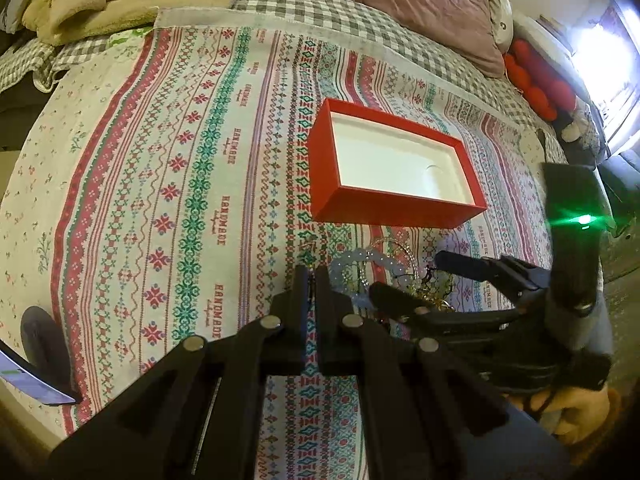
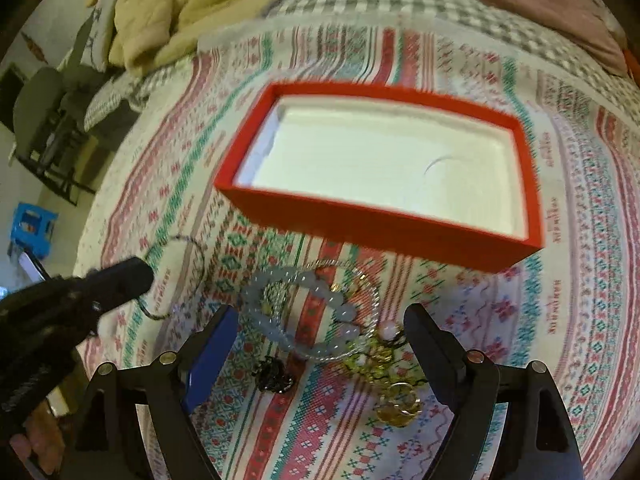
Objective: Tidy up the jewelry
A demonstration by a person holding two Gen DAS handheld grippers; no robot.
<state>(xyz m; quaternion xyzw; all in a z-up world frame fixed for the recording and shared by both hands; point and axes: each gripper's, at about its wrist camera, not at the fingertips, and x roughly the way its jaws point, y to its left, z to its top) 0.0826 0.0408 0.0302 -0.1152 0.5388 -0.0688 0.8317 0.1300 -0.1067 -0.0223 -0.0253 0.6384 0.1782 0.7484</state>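
While the right tongs [image 2: 320, 344] gape wide at the bottom of their view, nothing between them is gripped; the bead bracelet [image 2: 304, 312] and tangled gold chains [image 2: 384, 368] lie on the bed cloth [image 2: 580, 280] just beyond. Left tongs [image 1: 311, 280] are pinched shut, low centre, holding nothing visible. Further up, the red box [image 2: 384, 232] sits open.

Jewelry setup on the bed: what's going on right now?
A person holds a gripper in each hand over a patterned cloth. The right gripper is open above a tangled jewelry pile, its jaws either side of a pale bead bracelet. The left gripper is shut beside the pile; whether it pinches the thin chain near its tip is unclear. The red box beyond is empty.
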